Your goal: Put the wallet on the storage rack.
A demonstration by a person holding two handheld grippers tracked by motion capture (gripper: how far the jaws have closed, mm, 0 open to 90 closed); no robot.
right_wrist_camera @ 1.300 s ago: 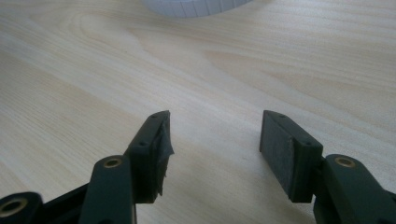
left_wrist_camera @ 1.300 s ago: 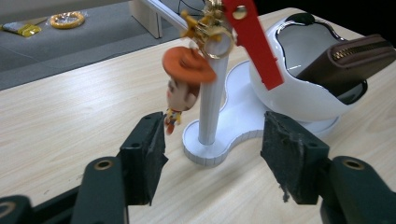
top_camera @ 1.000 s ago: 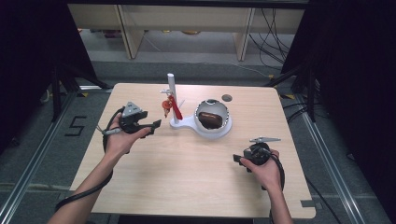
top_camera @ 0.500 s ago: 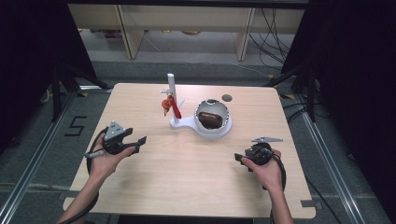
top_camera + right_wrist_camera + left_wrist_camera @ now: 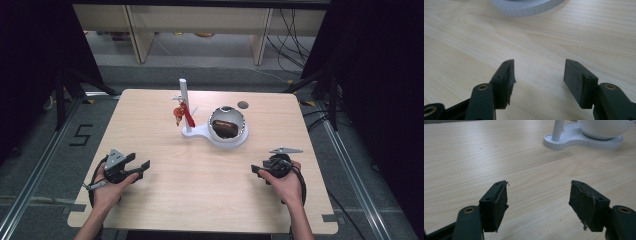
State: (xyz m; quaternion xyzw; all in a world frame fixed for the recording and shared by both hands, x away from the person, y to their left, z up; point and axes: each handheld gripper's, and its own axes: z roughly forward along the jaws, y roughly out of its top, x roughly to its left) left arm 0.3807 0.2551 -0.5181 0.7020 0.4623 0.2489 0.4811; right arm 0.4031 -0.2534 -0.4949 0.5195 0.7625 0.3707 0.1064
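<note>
- Red tassel charm (image 5: 180, 113) hangs from the white post (image 5: 183, 102) near the table's far-middle in the high view, beside a round bowl (image 5: 228, 125) with a dark object (image 5: 224, 127) inside; post and bowl share one white base (image 5: 199, 132). Your left gripper (image 5: 140, 166) and right gripper (image 5: 257, 170) rest low near the front edge of the table (image 5: 165, 200), well apart from the stand and from each other. You look to be at a rest pose, either between steps or with the hanging done.
- Left gripper view: your jaws stand spread wide over bare wood with nothing between them; the post's foot (image 5: 556, 131) and the base (image 5: 584, 141) lie ahead and to the right, the bowl's underside (image 5: 602, 128) above them.
- Right gripper view: your jaws are spread too, empty, with the ribbed edge of the base (image 5: 529, 8) at the top.
- If more remains, your next move calls for a long reach forward to the stand, jaws kept apart until they bracket the charm.
</note>
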